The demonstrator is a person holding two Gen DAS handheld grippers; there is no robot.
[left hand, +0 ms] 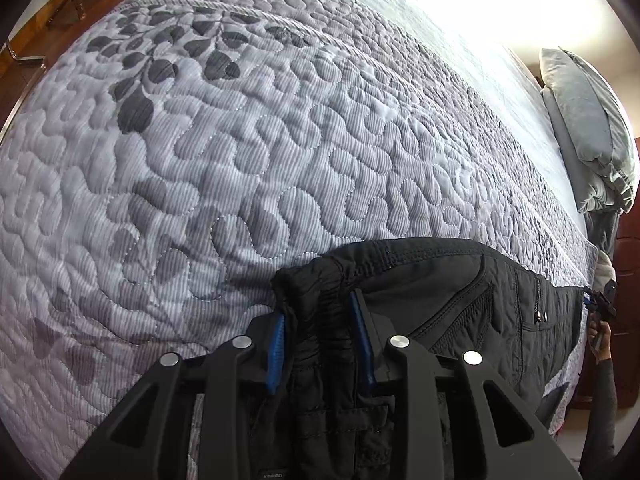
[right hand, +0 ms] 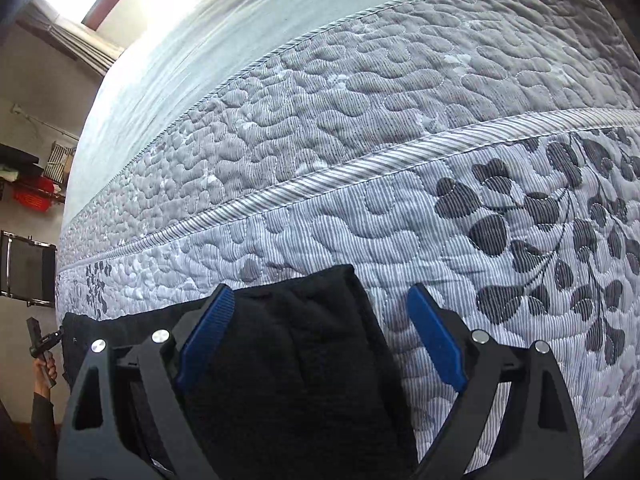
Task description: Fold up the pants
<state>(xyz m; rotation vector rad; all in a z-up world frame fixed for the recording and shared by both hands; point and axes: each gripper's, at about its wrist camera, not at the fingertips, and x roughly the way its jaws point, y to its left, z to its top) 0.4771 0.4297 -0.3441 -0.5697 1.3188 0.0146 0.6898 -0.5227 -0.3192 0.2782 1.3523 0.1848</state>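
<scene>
Black pants (left hand: 460, 300) are lying stretched lengthwise along the near edge of the quilted bedspread (left hand: 200, 160), presumably so the long axis is running between the two hands and a fold end-to-end is possible; the left gripper (left hand: 320, 344) is clenching the gathered elastic waistband between its blue pads (left hand: 277, 354), the bunched cloth filling the gap, which looks like a grip taken to carry that end; the right gripper (right hand: 320, 344) is sitting at the opposite end over the leg cuffs (right hand: 296, 344), its jaws standing wide apart, the left pad touching the fabric and the right pad well clear over bare quilt, so nothing is being grasped there; my reading is that this end is either being lined up for a pinch or is being let rest flat as the anchor for the fold; each wrist view is catching the other hand small at its side margin, confirming the garment is spanning between them; a grey pillow (left hand: 588, 120) is leaning at the far right corner of the bed, well apart from the work; the thick quilted cloth is likely bulky, so a shallow pinch on the cuffs could slip; the pants are appearing not yet folded crosswise.
</scene>
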